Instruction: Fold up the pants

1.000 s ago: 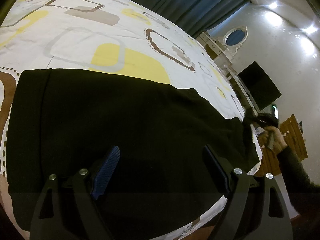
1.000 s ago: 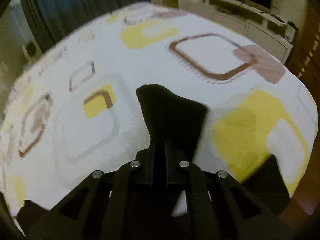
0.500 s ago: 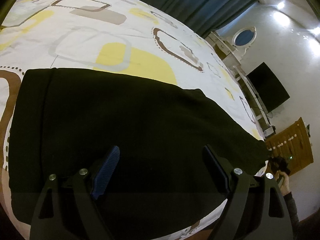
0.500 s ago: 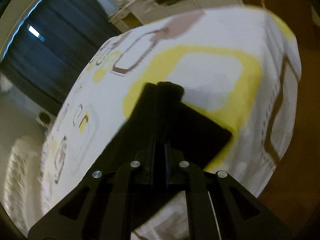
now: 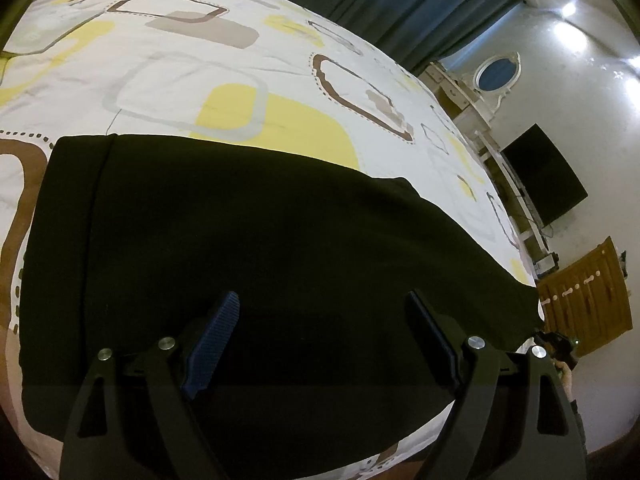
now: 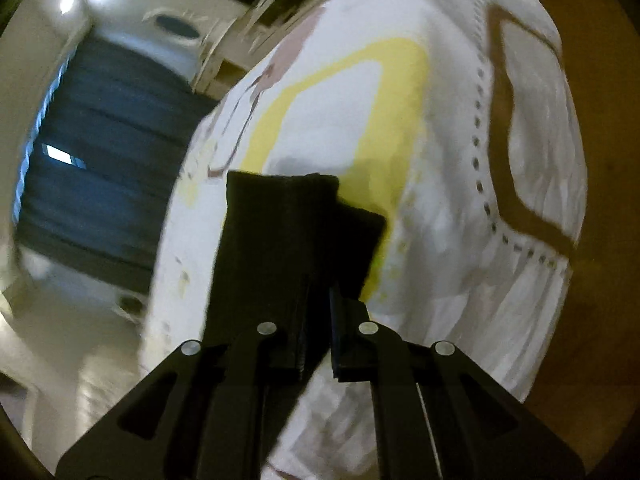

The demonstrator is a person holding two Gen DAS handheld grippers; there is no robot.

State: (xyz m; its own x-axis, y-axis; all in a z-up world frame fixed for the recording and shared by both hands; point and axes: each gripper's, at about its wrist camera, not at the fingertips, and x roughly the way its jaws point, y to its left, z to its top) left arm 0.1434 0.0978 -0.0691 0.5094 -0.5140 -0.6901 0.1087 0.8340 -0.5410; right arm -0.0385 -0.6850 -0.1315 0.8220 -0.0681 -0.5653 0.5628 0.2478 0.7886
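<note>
Black pants [image 5: 248,248] lie flat across the near part of a bed, waistband at the left, legs running to the right edge. My left gripper [image 5: 324,312] hovers over them, open and empty. In the right wrist view, my right gripper [image 6: 318,296] has its jaws slightly parted around the black leg end [image 6: 276,232], which hangs by the bed's corner. The right gripper shows small at the far right of the left wrist view [image 5: 556,344].
The bed has a white cover [image 5: 192,64] with yellow, brown and grey shapes. Dark curtains [image 5: 400,0] hang behind it. A TV [image 5: 544,176] and a wooden cabinet [image 5: 584,304] stand at the right. Wooden floor [image 6: 600,240] lies beside the bed.
My right gripper has carried the leg end out and down past the bed's right edge, stretching the pants flat, and its jaws have parted slightly. The left gripper has barely moved.
</note>
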